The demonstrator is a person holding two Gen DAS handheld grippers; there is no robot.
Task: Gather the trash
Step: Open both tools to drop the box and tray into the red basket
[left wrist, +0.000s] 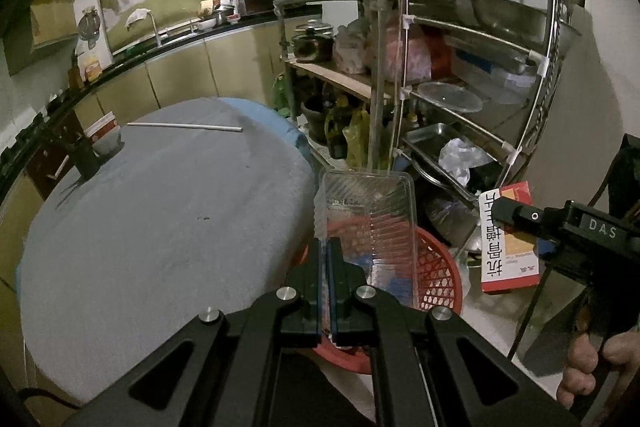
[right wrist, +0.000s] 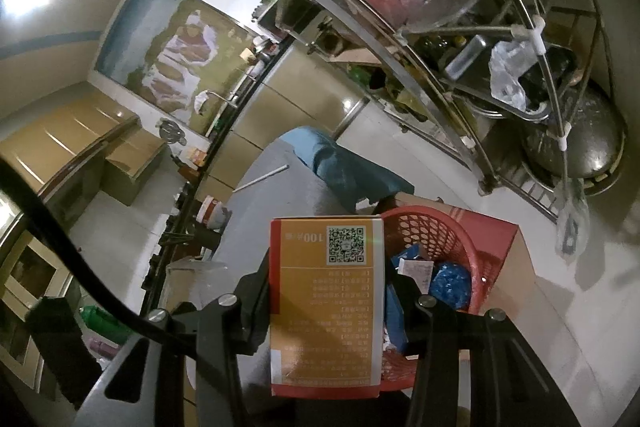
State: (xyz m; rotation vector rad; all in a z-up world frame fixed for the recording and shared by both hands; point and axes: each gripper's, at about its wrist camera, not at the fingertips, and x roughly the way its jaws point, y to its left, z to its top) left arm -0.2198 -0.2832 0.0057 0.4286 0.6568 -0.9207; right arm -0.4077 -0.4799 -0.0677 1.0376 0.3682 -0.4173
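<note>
We are midway through the clearing. Our left gripper (left wrist: pixel 329 291) has its fingers pressed nearly together on the thin wall of a clear plastic tray (left wrist: pixel 370 215), which hangs over the red basket (left wrist: pixel 438 275) beside the table (left wrist: pixel 160 227). Our right gripper (right wrist: pixel 328 311) pinches a red and orange carton (right wrist: pixel 326 299) across its width, and it too sits above the basket rim. Neither piece is released yet, so both drops are still to do.

Inside the basket we already see blue wrappers (right wrist: pixel 450 285) and a scrap of paper, so some trash looks collected. On the grey tablecloth we count 2 things that may still need picking up: a paper cup (left wrist: pixel 105 137) near the far edge and a long white stick (left wrist: pixel 186 126) lying flat, well apart from the grippers. Whether the cup counts as trash, we cannot tell.
</note>
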